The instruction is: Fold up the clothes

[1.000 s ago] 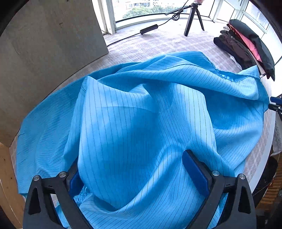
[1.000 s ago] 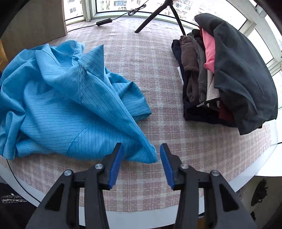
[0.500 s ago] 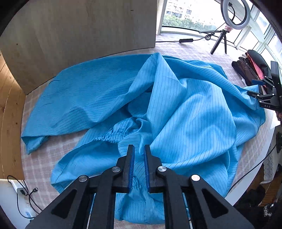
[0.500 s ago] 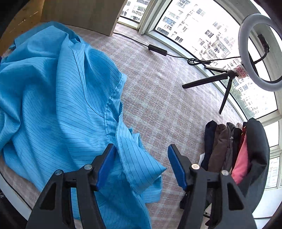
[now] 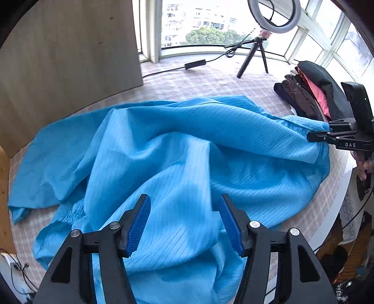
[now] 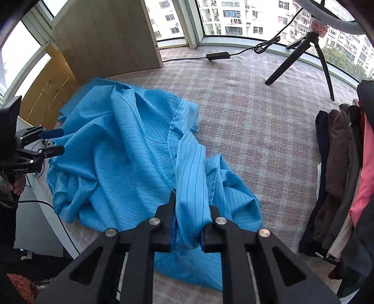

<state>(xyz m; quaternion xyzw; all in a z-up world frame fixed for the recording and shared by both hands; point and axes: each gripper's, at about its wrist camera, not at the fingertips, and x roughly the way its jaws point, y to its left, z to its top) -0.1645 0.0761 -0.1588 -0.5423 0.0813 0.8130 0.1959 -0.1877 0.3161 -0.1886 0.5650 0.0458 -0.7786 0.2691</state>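
Right tongs (image 6: 188,224) clamped on blue garment (image 5: 187,149), left tongs (image 5: 184,222) just spread wide

A high-rise flat set up for recording: curved bay windows (image 6: 233,21) look out on apartment blocks and treetops, and a ring light on a tripod (image 5: 254,46) stands at the far side of a bench covered in a pink checked cloth (image 6: 257,121), with a pile of folded clothes (image 6: 339,175) beside a light wooden panel (image 5: 65,65)
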